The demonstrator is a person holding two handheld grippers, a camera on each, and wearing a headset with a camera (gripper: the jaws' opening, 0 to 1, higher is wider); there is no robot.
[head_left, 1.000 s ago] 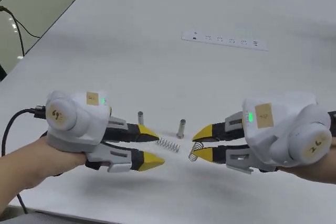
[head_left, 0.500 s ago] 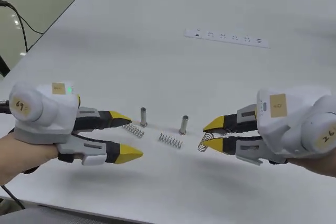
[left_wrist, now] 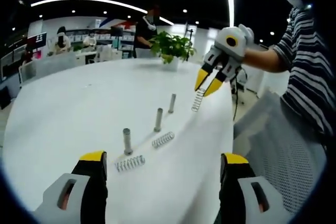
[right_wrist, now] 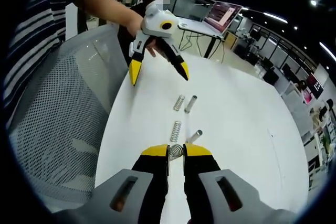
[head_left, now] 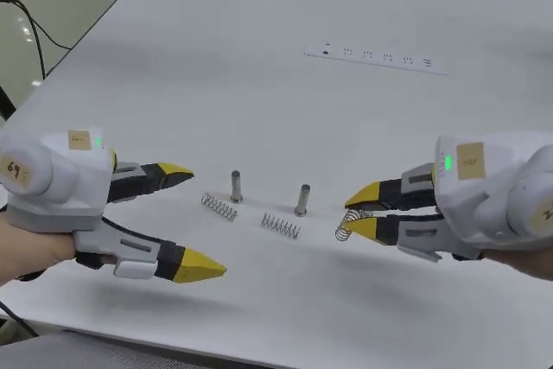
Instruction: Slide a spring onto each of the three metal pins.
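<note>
A spring (head_left: pixel 348 223) hangs clamped between the yellow tips of the right gripper (head_left: pixel 361 212), just right of the right-hand pin (head_left: pixel 302 200). A second spring (head_left: pixel 219 206) lies flat on the white table (head_left: pixel 259 84) beside the left-hand pin (head_left: pixel 236 186), and a third spring (head_left: pixel 281 226) lies in front of the two pins. The left gripper (head_left: pixel 190 222) hovers left of them, its jaws spread wide and holding nothing.

L gripper (head_left: pixel 204 222) sits low at left, gripped by a hand (head_left: pixel 30 250), fingers (head_left: pixel 197 265) spread wide and pointing right. R gripper (head_left: pixel 349 216) faces it from the right, fingers nearly together, pinching a spring (head_left: pixel 346 225) at the tips. Both look approx. level, tilt hard to judge.
</note>
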